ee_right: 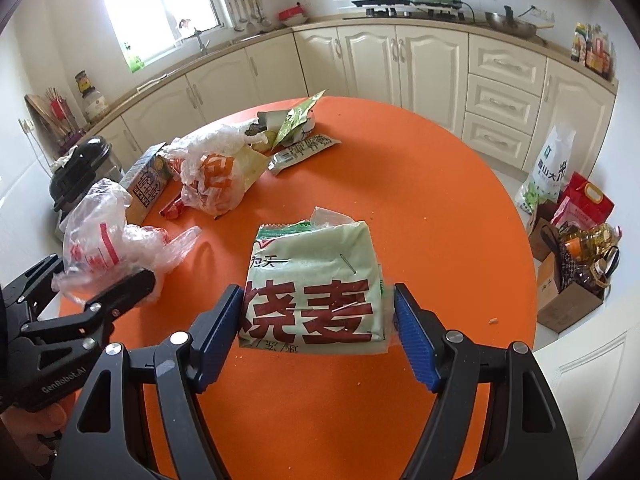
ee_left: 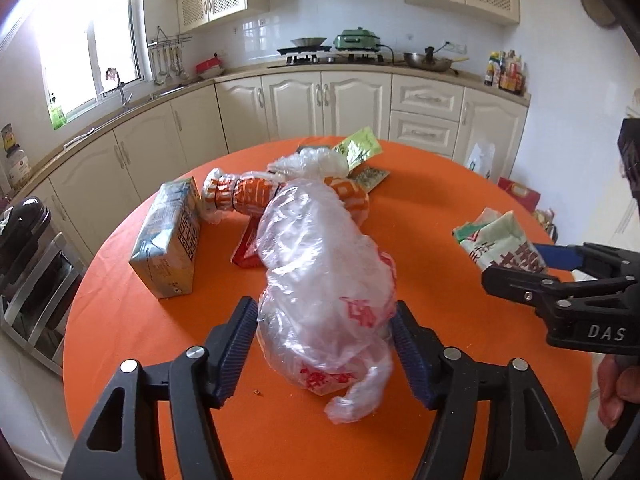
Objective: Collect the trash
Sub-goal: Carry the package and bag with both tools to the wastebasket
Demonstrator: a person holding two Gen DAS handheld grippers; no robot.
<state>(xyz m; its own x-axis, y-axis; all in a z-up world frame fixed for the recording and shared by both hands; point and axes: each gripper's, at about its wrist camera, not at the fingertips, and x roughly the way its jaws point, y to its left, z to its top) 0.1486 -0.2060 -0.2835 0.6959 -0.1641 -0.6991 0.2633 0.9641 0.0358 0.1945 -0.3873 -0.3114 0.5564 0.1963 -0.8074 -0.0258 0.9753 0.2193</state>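
On the round orange table lies a crumpled clear plastic bag with red print. My left gripper is open, its blue pads on either side of the bag's near end. The bag also shows in the right wrist view. My right gripper is open around the near end of a pale green food packet with big red characters, which also shows in the left wrist view. A drink carton, an orange-printed bag and green wrappers lie further back.
A black-lidded bin stands left of the table. Cream kitchen cabinets run behind. A rice sack, a red bag and a box with oil bottles sit on the floor at the right.
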